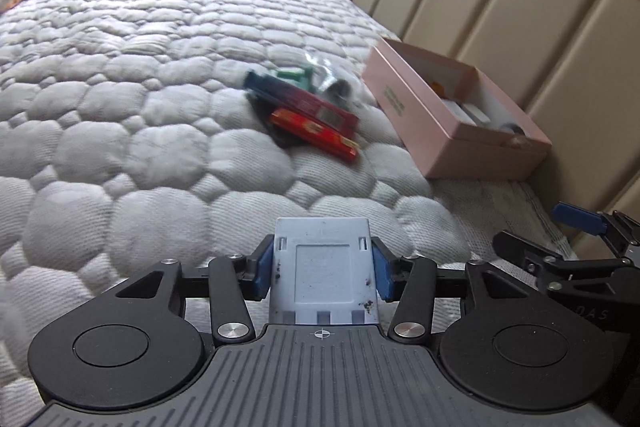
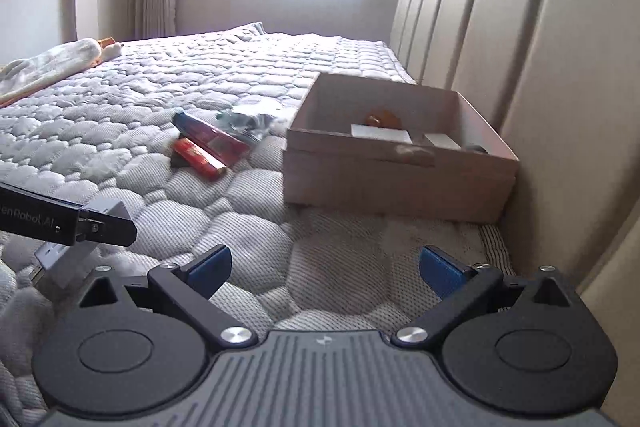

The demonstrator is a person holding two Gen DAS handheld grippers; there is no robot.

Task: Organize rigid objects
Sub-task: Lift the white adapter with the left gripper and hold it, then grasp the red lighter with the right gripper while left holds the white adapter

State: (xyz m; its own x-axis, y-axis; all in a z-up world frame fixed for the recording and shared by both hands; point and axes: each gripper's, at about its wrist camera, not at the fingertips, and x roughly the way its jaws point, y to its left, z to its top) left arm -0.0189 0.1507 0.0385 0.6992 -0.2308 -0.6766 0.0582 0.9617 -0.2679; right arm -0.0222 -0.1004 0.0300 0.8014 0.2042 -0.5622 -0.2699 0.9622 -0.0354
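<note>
I am holding the grey plastic plate (image 1: 323, 273) clamped flat between the left gripper (image 1: 322, 273) pads, its long axis pointing ahead; the pink box (image 1: 448, 115) is lying ahead-right, against the headboard (image 1: 500, 7). The right gripper (image 2: 325, 269), nearer the box, is hovering wide and empty.

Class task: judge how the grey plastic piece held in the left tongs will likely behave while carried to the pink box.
The grey plastic piece looks moulded and flat, so probably stiff, not floppy. It seems thin, likely light. The left tongs pinch its smooth side edges, so it might slip or pivot. The pink box is open.
</note>
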